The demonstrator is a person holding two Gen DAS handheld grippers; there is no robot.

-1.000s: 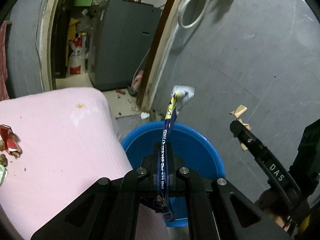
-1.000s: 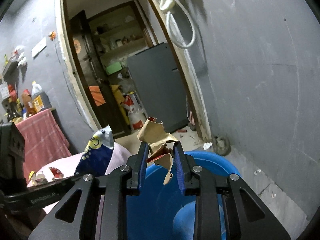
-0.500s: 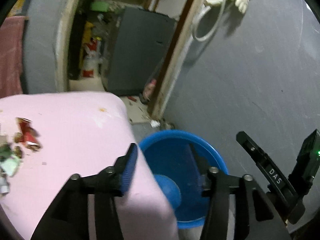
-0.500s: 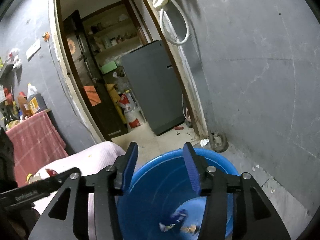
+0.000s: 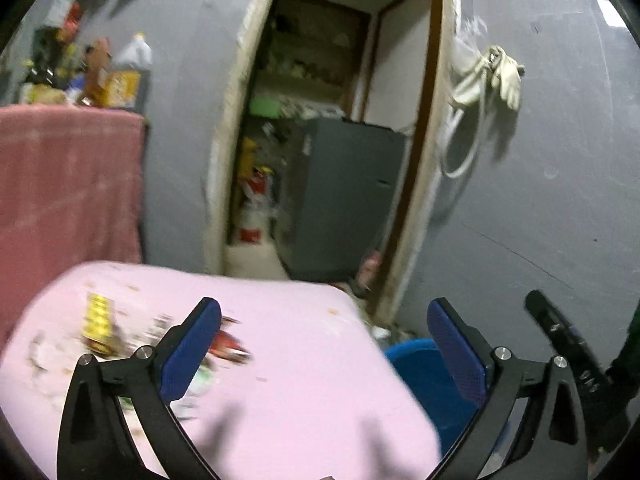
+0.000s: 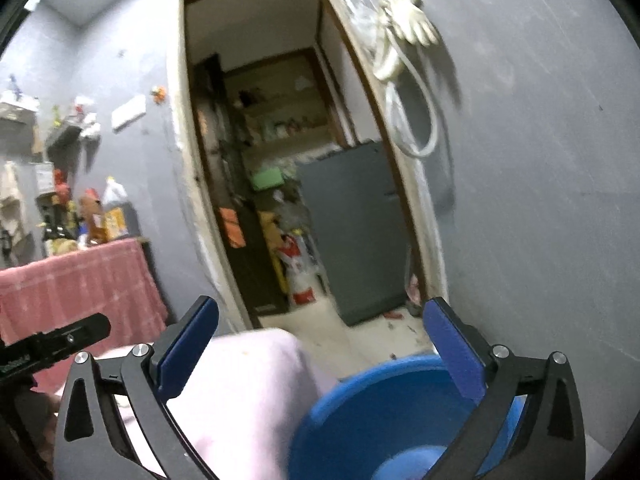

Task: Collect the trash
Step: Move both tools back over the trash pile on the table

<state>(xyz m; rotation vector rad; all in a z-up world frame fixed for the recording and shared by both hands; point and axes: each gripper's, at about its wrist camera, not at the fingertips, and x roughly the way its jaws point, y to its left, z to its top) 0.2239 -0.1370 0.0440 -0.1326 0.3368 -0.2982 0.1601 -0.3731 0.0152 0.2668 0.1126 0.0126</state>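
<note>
Below your right gripper [image 6: 320, 344], blue tub [image 6: 360, 408], contents blurred; your left gripper [image 5: 324, 344] over pink cloth [image 5: 288, 400], wrappers [image 5: 98, 324] scattered; both jaws opening, nothing between.

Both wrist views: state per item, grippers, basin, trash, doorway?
left gripper: jaws opening, nothing between them
right gripper: jaws opening, nothing between them
blue basin: upright on the floor beside the pink surface
trash: scattered on the pink surface, blurred
doorway: open
</note>
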